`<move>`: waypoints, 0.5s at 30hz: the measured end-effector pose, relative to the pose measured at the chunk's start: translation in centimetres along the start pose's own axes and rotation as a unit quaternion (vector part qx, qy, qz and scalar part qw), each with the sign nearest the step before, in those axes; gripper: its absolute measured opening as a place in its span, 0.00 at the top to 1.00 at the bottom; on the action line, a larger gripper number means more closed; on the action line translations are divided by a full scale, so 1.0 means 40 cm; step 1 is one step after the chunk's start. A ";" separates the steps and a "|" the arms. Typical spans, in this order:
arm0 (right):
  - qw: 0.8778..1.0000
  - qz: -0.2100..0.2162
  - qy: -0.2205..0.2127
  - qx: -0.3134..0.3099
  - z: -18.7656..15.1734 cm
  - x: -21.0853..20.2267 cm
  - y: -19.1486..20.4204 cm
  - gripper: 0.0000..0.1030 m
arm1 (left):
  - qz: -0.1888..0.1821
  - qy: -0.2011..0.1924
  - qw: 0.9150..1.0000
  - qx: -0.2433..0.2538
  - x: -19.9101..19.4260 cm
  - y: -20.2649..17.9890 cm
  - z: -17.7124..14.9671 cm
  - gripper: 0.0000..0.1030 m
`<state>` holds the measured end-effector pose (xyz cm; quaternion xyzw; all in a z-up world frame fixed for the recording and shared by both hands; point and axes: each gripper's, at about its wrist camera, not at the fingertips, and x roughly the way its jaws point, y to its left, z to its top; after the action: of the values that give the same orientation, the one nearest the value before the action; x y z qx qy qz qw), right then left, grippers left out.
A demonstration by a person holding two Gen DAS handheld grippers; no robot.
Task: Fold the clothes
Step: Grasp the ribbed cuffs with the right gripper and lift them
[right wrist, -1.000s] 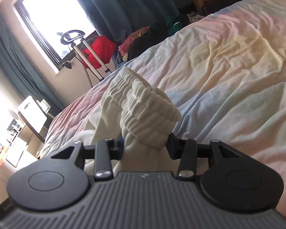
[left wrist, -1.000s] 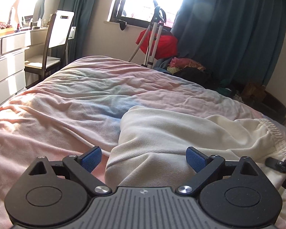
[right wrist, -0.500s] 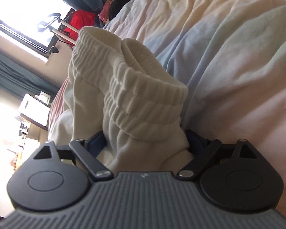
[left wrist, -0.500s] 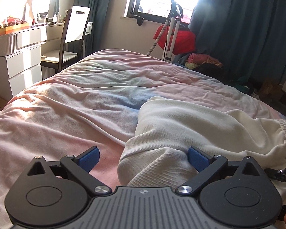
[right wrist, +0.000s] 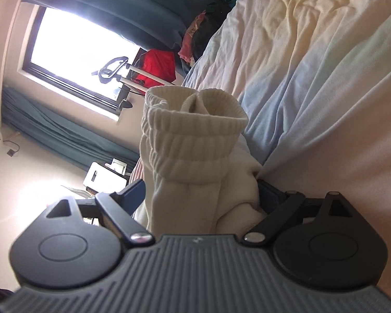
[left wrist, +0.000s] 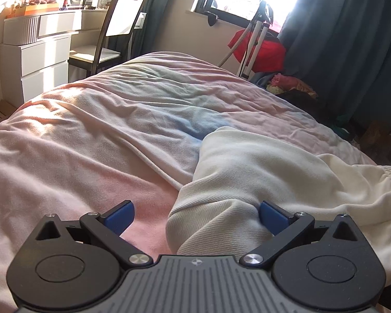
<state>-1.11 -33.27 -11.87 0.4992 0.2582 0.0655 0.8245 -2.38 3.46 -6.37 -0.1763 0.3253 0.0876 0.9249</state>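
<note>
Your left gripper [left wrist: 195,215] stands wide, fabric loose between its fingers; your right gripper [right wrist: 200,195] looks slack around the cream garment [left wrist: 268,172] on the bed [left wrist: 91,140]. Its ribbed waistband [right wrist: 195,133] may slip free.

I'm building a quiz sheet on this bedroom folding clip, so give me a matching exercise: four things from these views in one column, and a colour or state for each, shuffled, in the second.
Column one:
1. cream garment
2. left gripper
3. chair
4. curtain

Column two:
A. dark teal, hanging beside the window
B. standing at the white drawers, white backrest
C. lying on the pink bedcover, ribbed cuff raised in the right wrist view
D. open, blue pads spread, fabric bunched against one pad

Pairs: 1-C, 2-D, 3-B, 4-A
</note>
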 end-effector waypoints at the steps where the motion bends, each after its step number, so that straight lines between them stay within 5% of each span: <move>1: 1.000 -0.010 0.005 -0.002 -0.001 0.006 -0.001 0.10 | 0.000 0.001 1.000 0.000 0.001 0.000 -0.001 0.00; 7: 0.990 -0.103 0.076 -0.059 -0.032 0.078 0.000 0.11 | -0.005 0.010 1.000 -0.006 0.007 0.002 -0.003 0.00; 10: 0.986 -0.113 0.081 -0.090 -0.041 0.081 0.021 0.13 | -0.022 0.025 0.999 -0.037 0.016 0.022 0.000 0.00; 15: 0.991 -0.094 0.035 -0.093 -0.033 0.020 0.047 0.55 | -0.111 0.093 0.974 -0.172 0.065 0.108 0.000 0.00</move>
<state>-0.79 -31.00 -11.03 0.3910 0.3253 0.0289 0.8605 -1.56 7.57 -9.16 -0.3749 0.3687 0.0226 0.8503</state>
